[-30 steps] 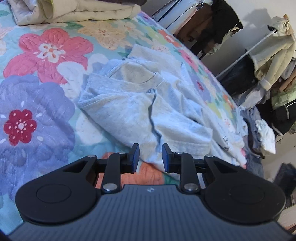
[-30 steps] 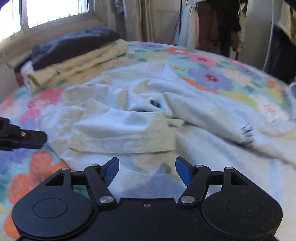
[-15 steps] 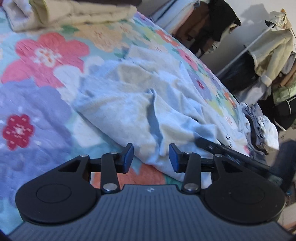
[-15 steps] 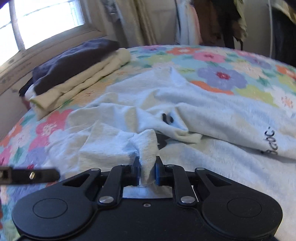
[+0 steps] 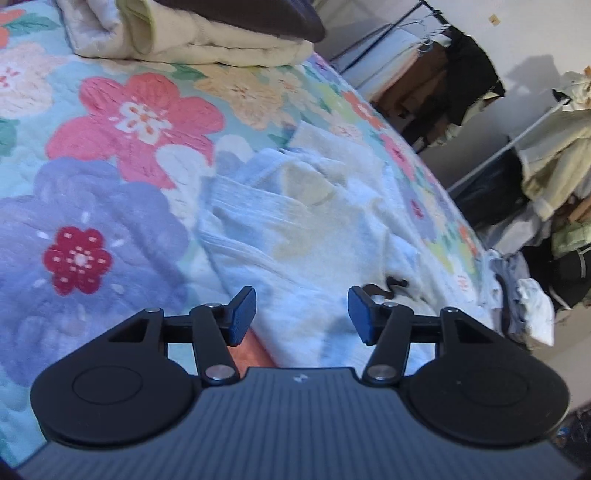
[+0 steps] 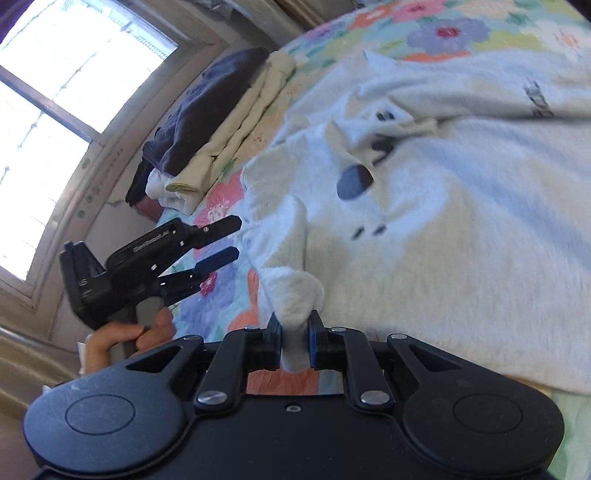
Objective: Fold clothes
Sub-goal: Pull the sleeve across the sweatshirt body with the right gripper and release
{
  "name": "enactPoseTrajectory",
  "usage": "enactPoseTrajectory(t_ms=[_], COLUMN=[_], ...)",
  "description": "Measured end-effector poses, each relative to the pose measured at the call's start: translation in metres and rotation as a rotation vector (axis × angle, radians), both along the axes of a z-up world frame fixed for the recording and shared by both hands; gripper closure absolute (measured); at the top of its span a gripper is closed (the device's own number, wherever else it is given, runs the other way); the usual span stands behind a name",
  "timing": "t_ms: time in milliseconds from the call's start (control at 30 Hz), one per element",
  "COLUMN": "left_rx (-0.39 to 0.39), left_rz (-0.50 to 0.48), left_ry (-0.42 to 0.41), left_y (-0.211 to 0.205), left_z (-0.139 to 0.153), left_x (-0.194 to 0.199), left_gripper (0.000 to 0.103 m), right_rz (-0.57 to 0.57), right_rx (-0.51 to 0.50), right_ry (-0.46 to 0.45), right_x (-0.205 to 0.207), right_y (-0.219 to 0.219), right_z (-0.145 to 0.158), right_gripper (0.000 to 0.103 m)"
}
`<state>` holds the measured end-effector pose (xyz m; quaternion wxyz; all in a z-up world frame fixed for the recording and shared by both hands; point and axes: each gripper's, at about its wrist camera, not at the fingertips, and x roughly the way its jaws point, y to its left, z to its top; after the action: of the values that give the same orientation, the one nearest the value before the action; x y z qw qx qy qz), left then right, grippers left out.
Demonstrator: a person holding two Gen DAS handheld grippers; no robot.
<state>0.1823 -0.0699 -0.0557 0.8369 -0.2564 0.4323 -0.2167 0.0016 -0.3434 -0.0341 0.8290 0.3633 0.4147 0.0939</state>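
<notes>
A crumpled light grey T-shirt (image 5: 314, 229) lies on the floral bedspread (image 5: 110, 184). My left gripper (image 5: 302, 314) is open and empty, just above the shirt's near edge. In the right wrist view the same shirt (image 6: 461, 221) spreads to the right. My right gripper (image 6: 293, 341) is shut on a bunched fold of the shirt's edge and holds it up. The left gripper (image 6: 231, 238) also shows there, held in a hand, open, left of the shirt.
A stack of folded cream and dark clothes (image 5: 192, 33) sits at the head of the bed, below the window (image 6: 55, 110). A clothes rack with hanging garments (image 5: 461, 85) and piled clothing (image 5: 554, 166) stand beyond the bed's far edge.
My right gripper closed on the shirt's edge, lifted it and rolled sideways. My left gripper opened wider and moved closer over the shirt.
</notes>
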Motion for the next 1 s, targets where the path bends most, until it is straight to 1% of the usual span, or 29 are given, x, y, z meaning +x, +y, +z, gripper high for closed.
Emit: enactPoseTrajectory(t_ms=[67, 100, 133, 200, 267, 300, 333, 400, 433, 467, 500, 533, 600, 700, 767, 833, 900, 933, 1000], left_rx=[0.034, 0.061, 0.083, 0.094, 0.066, 0.045, 0.025, -0.004, 0.003, 0.009, 0.013, -0.002, -0.079, 0.026, 0.053, 0.125, 0.245, 0.276, 0.233], left_rz=[0.023, 0.031, 0.038, 0.05, 0.046, 0.051, 0.058, 0.088, 0.067, 0.045, 0.022, 0.005, 0.037, 0.098, 0.12, 0.13, 0.109, 0.095, 0.108], left_ry=[0.019, 0.024, 0.029, 0.033, 0.051, 0.076, 0.099, 0.124, 0.102, 0.081, 0.062, 0.052, 0.024, -0.17, -0.192, -0.132, -0.013, 0.067, 0.103], left_y=[0.004, 0.004, 0.005, 0.006, 0.005, 0.004, 0.002, -0.001, -0.004, -0.008, -0.011, -0.012, -0.004, 0.009, 0.019, 0.02, 0.012, 0.01, 0.013], left_z=[-0.003, -0.004, -0.006, -0.009, -0.015, -0.02, -0.025, -0.033, -0.032, -0.031, -0.03, -0.029, -0.021, 0.019, 0.031, 0.022, -0.004, -0.016, -0.02], left_x=[0.002, 0.004, 0.005, 0.006, 0.01, 0.013, 0.017, 0.02, 0.02, 0.02, 0.02, 0.018, 0.008, -0.024, -0.039, -0.047, -0.045, -0.039, -0.033], left_gripper=[0.048, 0.048, 0.048, 0.047, 0.032, 0.02, 0.016, 0.017, 0.026, 0.041, 0.08, 0.099, 0.099, 0.099, 0.099, 0.099, 0.099, 0.099, 0.099], right_rz=[-0.048, -0.067, -0.074, -0.076, -0.073, -0.072, -0.071, -0.065, -0.061, -0.056, -0.052, -0.048, -0.036, -0.005, 0.023, 0.045, 0.052, 0.049, 0.052], right_rx=[0.092, 0.1, 0.07, 0.03, 0.05, 0.059, 0.06, 0.028, 0.017, 0.01, 0.013, 0.007, -0.024, -0.069, -0.078, -0.083, -0.101, -0.113, -0.117], right_ry=[0.012, 0.012, 0.006, -0.008, -0.017, -0.021, -0.02, 0.0, 0.008, 0.013, 0.013, 0.013, 0.012, -0.016, -0.031, -0.013, 0.026, 0.044, 0.051], right_x=[-0.007, -0.009, -0.01, -0.01, -0.01, -0.009, -0.009, -0.009, -0.009, -0.009, -0.009, -0.009, -0.009, -0.01, -0.01, -0.009, -0.007, -0.007, -0.009], right_y=[-0.009, -0.012, -0.012, -0.011, -0.012, -0.013, -0.014, -0.011, -0.01, -0.008, -0.007, -0.006, -0.004, 0.0, 0.003, 0.006, 0.009, 0.01, 0.011], right_z=[-0.005, -0.004, 0.0, 0.007, 0.007, 0.007, 0.007, 0.003, 0.001, -0.001, -0.002, -0.003, -0.001, 0.006, 0.008, 0.004, -0.002, -0.004, -0.005], right_gripper=[0.087, 0.087, 0.087, 0.087, 0.087, 0.087, 0.087, 0.087, 0.087, 0.087, 0.087, 0.087, 0.087, 0.084, 0.084, 0.084, 0.085, 0.084, 0.085])
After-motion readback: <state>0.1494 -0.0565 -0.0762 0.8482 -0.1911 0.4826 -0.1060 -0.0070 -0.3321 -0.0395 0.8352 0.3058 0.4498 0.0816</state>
